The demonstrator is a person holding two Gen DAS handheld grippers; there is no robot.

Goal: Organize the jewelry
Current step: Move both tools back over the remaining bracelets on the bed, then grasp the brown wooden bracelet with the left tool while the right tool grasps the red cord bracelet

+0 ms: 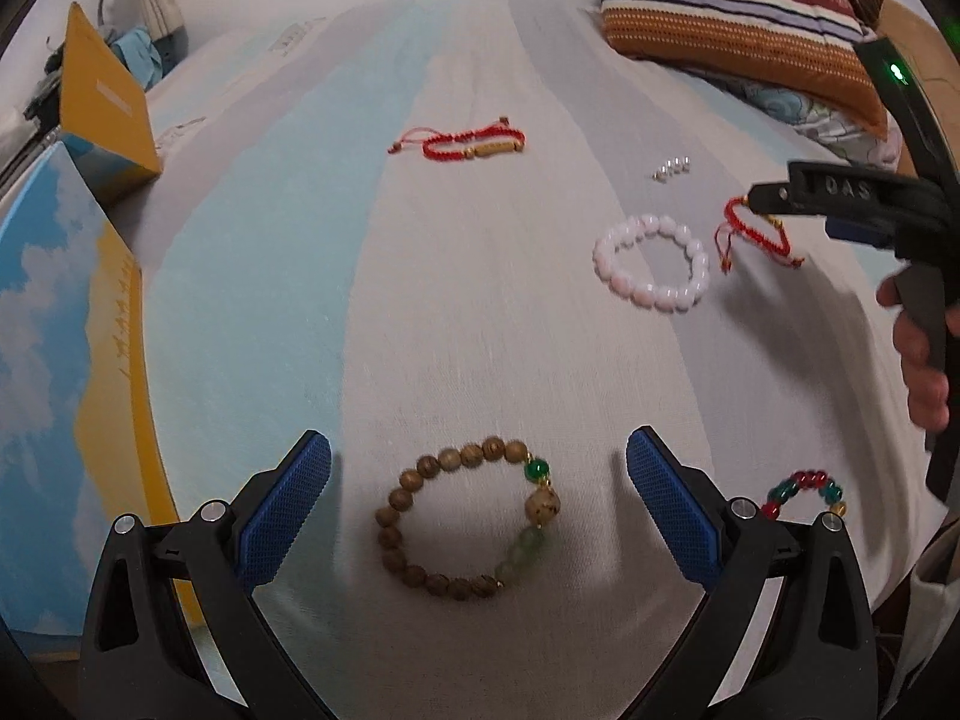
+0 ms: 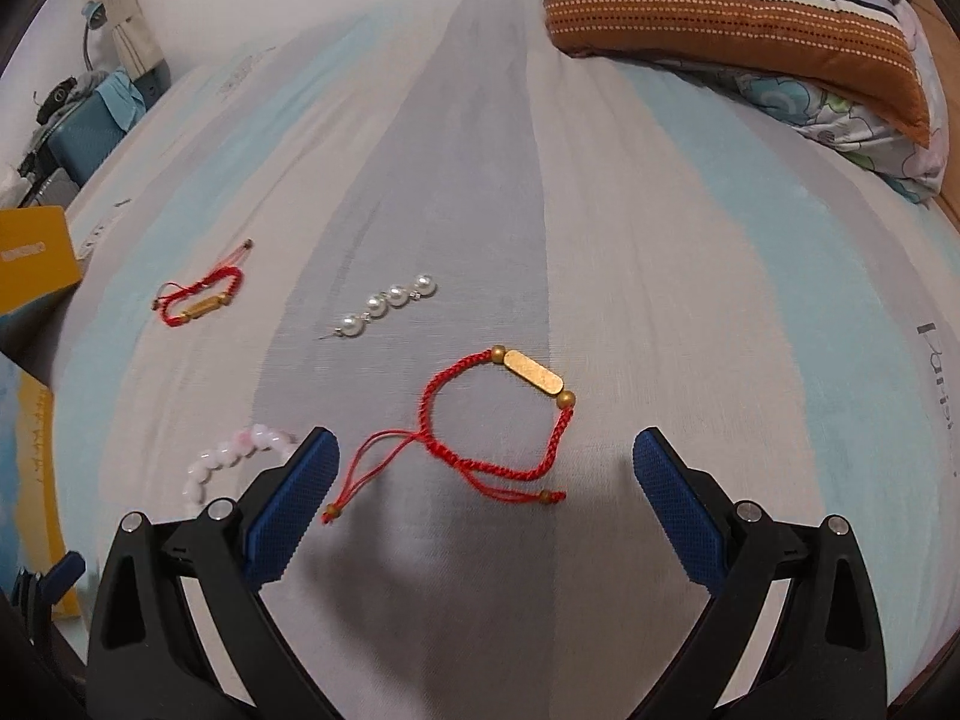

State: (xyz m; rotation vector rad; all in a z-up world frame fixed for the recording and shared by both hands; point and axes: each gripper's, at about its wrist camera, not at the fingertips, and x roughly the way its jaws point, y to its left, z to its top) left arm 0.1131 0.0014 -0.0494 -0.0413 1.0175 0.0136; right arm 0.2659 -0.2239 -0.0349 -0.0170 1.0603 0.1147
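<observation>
Both claws wide apart, empty. Left claw (image 1: 479,513) over wood bracelet (image 1: 468,519) near bed's (image 1: 420,300) foot edge; right claw (image 2: 486,501) over red cord (image 2: 498,420). Cord limp, light; pinch braid, not tails.

wooden bead bracelet (image 1: 465,519), red cord bracelet (image 2: 498,420) (flat)

A wooden bead bracelet (image 1: 465,519) is lying on the bed (image 1: 456,300), a glass bead bracelet (image 1: 807,489) sitting to its right, pillows (image 1: 738,18) resting far behind.

red cord bracelet (image 2: 498,420) between spread fingers (image 2: 294,501)
</observation>
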